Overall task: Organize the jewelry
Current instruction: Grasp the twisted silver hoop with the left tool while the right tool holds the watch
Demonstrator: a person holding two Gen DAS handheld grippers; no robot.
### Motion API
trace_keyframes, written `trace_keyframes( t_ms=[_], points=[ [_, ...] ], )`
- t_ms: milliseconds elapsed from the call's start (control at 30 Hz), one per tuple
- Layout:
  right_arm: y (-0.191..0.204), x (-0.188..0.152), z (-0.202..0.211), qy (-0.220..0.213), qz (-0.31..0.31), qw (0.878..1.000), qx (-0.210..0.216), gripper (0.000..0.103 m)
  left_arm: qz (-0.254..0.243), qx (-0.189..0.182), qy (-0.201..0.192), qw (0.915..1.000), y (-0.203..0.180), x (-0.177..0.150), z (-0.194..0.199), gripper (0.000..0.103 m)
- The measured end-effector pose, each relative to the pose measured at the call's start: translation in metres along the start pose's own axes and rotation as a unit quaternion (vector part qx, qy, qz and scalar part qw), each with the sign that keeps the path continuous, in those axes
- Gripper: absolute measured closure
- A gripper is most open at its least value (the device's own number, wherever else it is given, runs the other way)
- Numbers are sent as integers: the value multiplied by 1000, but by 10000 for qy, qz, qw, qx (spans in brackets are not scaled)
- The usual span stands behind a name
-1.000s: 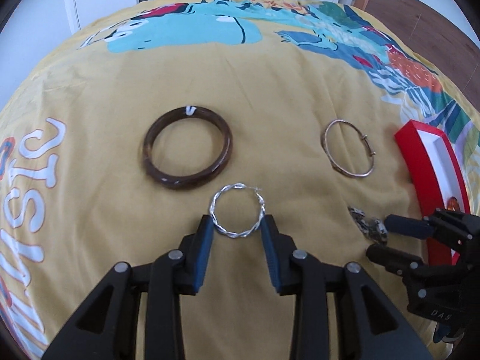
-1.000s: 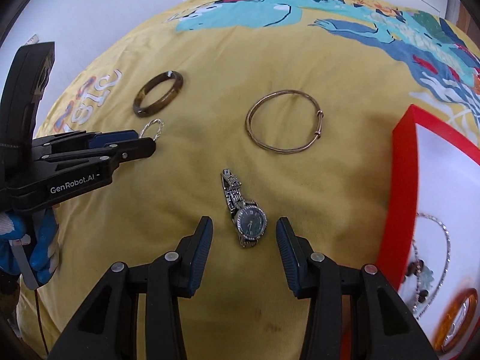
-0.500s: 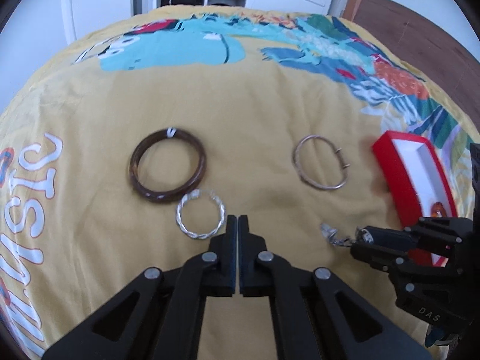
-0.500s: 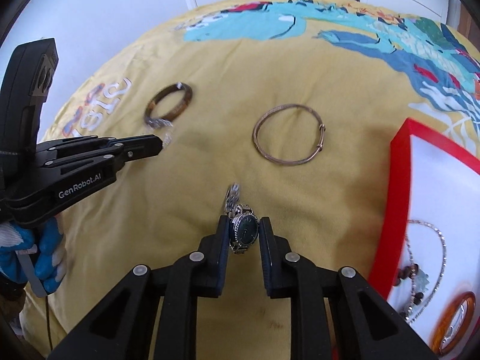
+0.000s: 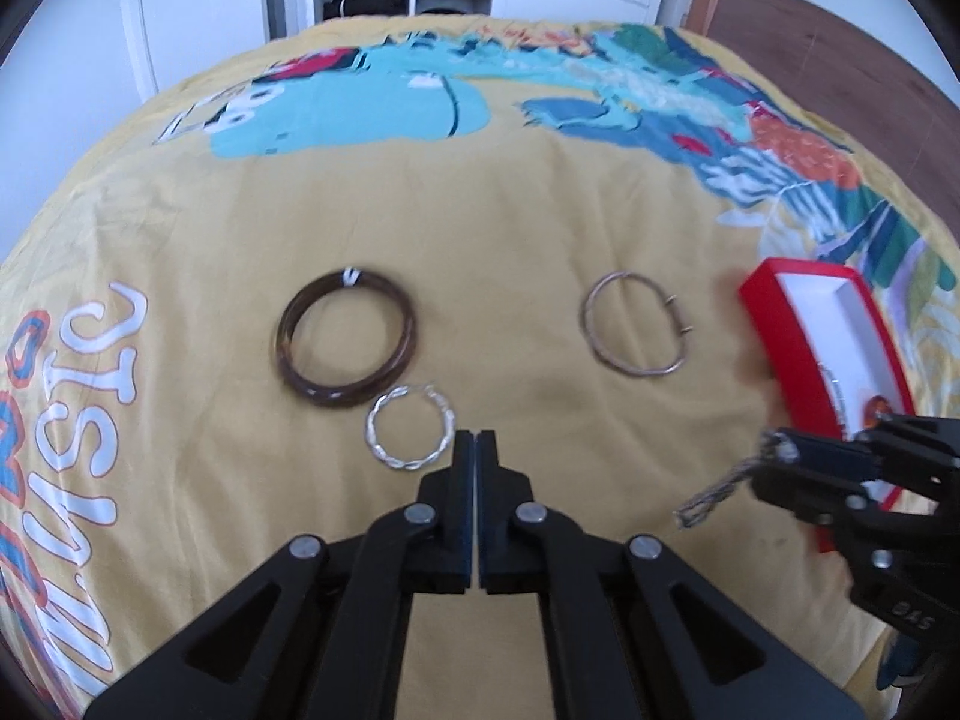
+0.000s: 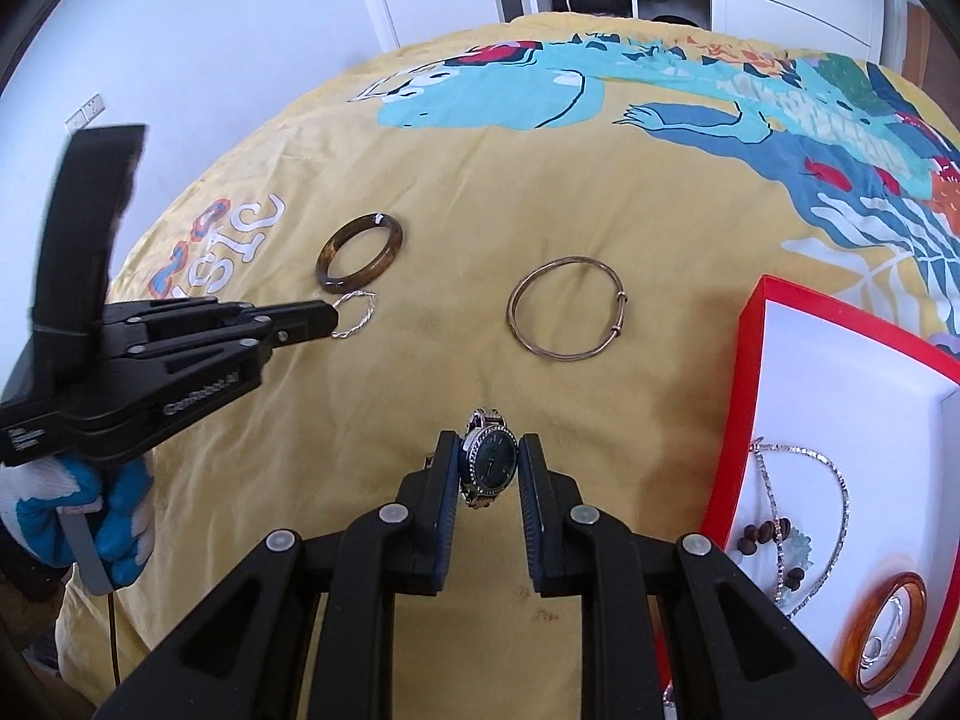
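On a yellow printed bedspread [image 5: 510, 210] of soft, creased cloth, the left gripper [image 5: 476, 438] has its jaws pressed together. The twisted silver hoop [image 5: 411, 435] sits at their tip toward 9 o'clock. Seen from the right wrist, the hoop [image 6: 354, 315] hangs tilted off that tip, so it looks pinched by its thin rim. The right gripper [image 6: 489, 462] clamps a watch [image 6: 492, 459] by the sides of its round, dark-dialled, stone-edged case, its metal link strap dangling below. At 11 o'clock from the hoop lies a thick, glossy brown bangle [image 5: 347, 339], and at 2 o'clock a thin, plain metal bangle [image 5: 636, 324] with a small clasp. A red box [image 6: 729, 420] with a white lining lies at 3 o'clock, holding a fine silver chain, dark beads and an amber ring. A hand in a blue-and-white glove [image 6: 90, 516] grips the left tool. A second ago both pairs of jaws stood apart, with the hoop and the watch flat on the cloth between them. Both have since closed, and the watch now hangs clear of the bedspread.
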State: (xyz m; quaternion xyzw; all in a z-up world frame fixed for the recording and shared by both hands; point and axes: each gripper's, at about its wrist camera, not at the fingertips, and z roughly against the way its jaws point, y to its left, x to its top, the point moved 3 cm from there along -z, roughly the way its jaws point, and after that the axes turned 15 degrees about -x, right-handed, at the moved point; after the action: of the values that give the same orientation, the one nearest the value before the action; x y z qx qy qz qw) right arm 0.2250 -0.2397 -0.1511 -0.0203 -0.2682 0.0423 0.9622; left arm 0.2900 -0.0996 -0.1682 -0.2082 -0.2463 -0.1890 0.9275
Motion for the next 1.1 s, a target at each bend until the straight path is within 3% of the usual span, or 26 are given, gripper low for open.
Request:
trace_keyframes(
  t_ms=[167, 333, 567, 633, 700, 867, 1100],
  points=[
    [-1, 0, -4, 21, -21, 10000, 41, 85, 30, -38, 163, 9999, 9, -1, -18, 99],
    [-2, 0, -8, 30, -29, 10000, 83, 85, -20, 31, 364, 9993, 12, 0, -36, 91],
    [-5, 0, -8, 7, -49, 9999, 115, 85, 208, -104, 261, 9994, 20, 2, -35, 83],
    [-5, 0, -7, -14, -63, 9999, 124, 84, 191, -196, 178, 9995, 18, 2, -26, 69],
    [-5, 2, -6, -41, -74, 9999, 138, 84, 203, -291, 77, 9993, 17, 1, -17, 66],
    [-6, 3, -6, -58, -101, 9998, 149, 84, 218, -299, -36, 9993, 21, 6, -8, 65],
    [-9, 2, -6, -51, -143, 9998, 149, 84, 290, -33, 435, 9986, 36, 2, -39, 67]
  ],
)
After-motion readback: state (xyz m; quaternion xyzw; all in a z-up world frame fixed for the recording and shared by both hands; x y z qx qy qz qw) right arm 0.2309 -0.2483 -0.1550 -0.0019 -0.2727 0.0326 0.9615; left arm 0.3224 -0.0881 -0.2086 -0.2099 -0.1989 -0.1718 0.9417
